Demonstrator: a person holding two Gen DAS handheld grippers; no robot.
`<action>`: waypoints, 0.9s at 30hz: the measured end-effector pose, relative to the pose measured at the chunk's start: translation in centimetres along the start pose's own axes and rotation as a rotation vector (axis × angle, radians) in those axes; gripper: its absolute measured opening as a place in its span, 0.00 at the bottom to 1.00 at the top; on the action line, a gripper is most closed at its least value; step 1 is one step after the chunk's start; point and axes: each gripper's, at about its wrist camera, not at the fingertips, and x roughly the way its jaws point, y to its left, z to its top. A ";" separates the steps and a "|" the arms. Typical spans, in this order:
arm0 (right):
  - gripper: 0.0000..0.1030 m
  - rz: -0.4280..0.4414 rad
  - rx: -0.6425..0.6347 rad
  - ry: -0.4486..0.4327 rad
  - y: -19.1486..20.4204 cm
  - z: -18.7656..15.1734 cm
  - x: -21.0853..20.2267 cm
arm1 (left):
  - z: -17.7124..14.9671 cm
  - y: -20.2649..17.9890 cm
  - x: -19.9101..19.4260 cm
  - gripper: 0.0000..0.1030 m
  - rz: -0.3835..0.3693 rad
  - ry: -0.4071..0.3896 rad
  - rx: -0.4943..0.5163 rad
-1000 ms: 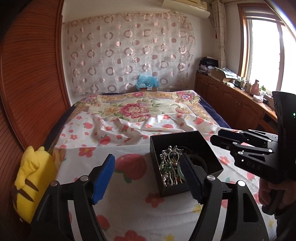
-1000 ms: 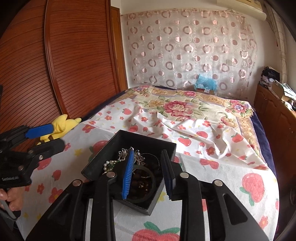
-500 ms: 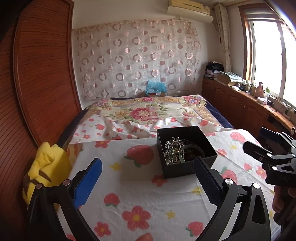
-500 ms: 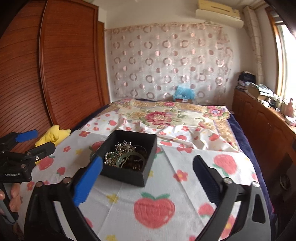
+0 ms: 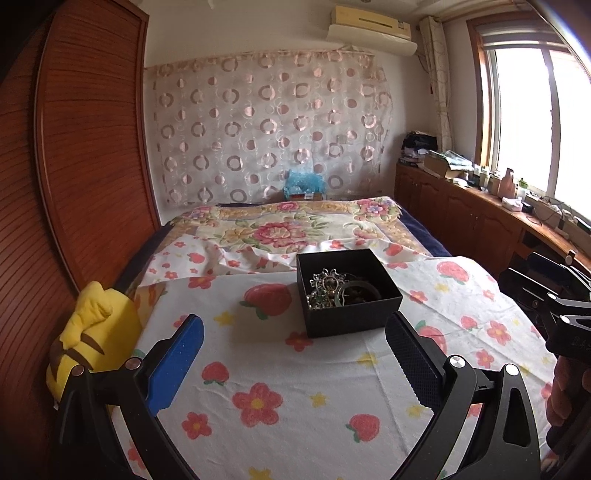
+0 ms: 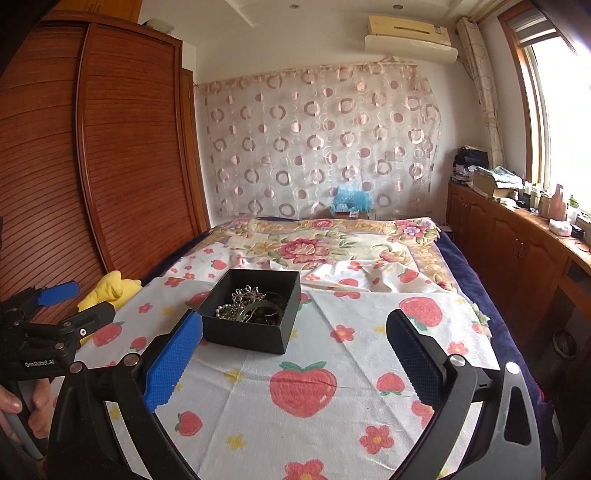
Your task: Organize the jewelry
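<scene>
The black box (image 5: 347, 291) sat open on the strawberry-print cloth (image 5: 280, 387) spread over the bed, its jewelry (image 5: 332, 290) — a silvery tangle and a green bangle — heaped inside. The left gripper (image 5: 293, 354) and the right gripper (image 6: 295, 350) hung short of the box, jaws spread wide and empty — both had just been opening. A yellow plush toy (image 5: 86, 336) lay at the cloth's left edge.

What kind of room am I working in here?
A bedroom in a home, most likely: the black jewelry box sits on a bed with floral sheets, a slatted wooden wardrobe stands alongside, and an air conditioner hangs above the curtain.
</scene>
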 end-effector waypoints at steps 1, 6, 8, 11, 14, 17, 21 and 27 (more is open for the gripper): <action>0.97 -0.002 0.001 -0.001 0.0 0.0 -0.1 | 0.0 -0.2 -0.1 0.92 0.000 -0.002 0.005; 0.98 -0.004 0.000 -0.002 0.0 -0.1 -0.2 | 0.2 -0.3 -0.3 0.92 -0.002 -0.008 0.000; 0.97 -0.002 -0.001 -0.002 0.0 0.0 -0.2 | 0.1 -0.3 -0.5 0.92 -0.005 -0.008 0.000; 0.97 -0.006 -0.001 -0.005 0.0 0.0 -0.4 | 0.1 -0.3 -0.5 0.92 -0.002 -0.010 0.000; 0.98 -0.006 0.000 -0.005 -0.1 0.0 -0.6 | 0.1 -0.3 -0.5 0.92 -0.004 -0.011 -0.002; 0.97 -0.006 0.000 -0.006 -0.2 0.0 -0.6 | 0.2 -0.3 -0.6 0.92 -0.001 -0.014 0.001; 0.97 -0.006 0.001 -0.006 -0.1 0.0 -0.6 | 0.4 -0.4 -0.8 0.92 -0.002 -0.017 -0.003; 0.97 -0.009 0.001 -0.007 -0.2 0.1 -0.7 | 0.5 -0.4 -0.9 0.92 0.000 -0.019 -0.003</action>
